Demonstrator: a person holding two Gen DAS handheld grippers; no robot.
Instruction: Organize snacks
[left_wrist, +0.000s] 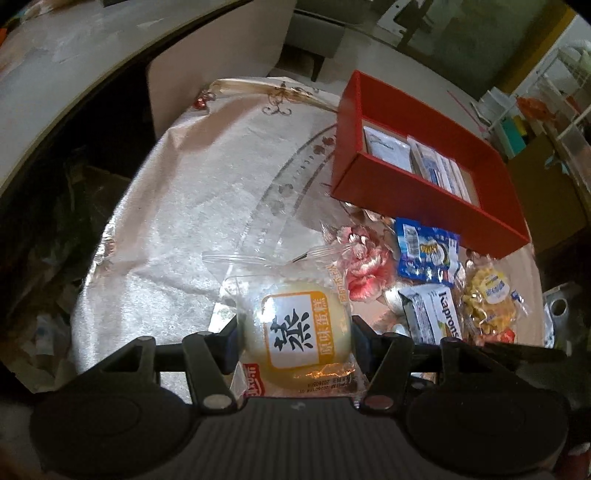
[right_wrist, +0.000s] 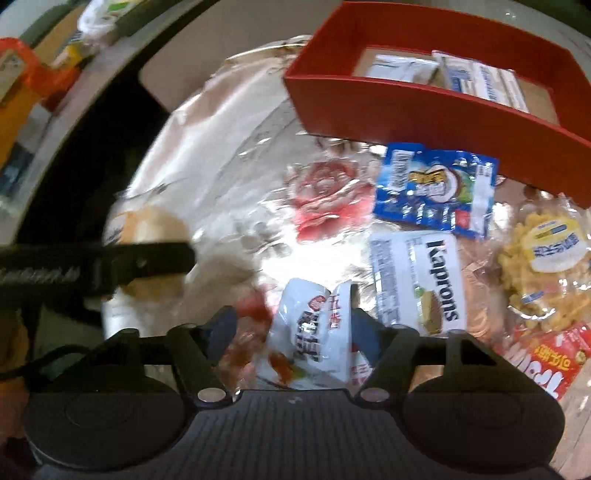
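Observation:
My left gripper (left_wrist: 293, 345) is shut on a clear-wrapped yellow steamed cake (left_wrist: 295, 314), held just above the cloth. In the right wrist view that gripper shows as a black bar (right_wrist: 110, 258) at the left, with the cake (right_wrist: 155, 229) blurred behind it. My right gripper (right_wrist: 291, 328) points down over a white packet with red print (right_wrist: 314, 332) lying between its fingers. The right pad touches the packet's edge. The left pad stands a little off its white part. A red box (left_wrist: 406, 188) (right_wrist: 406, 110) with several white packets inside stands beyond.
Loose on the floral cloth (left_wrist: 184, 206) near the box lie a blue packet (right_wrist: 436, 188), a white Kaprons packet (right_wrist: 417, 280), a clear bag of yellow snacks (right_wrist: 546, 266) and a red packet (right_wrist: 546, 362). The round table's edge drops into dark clutter at the left.

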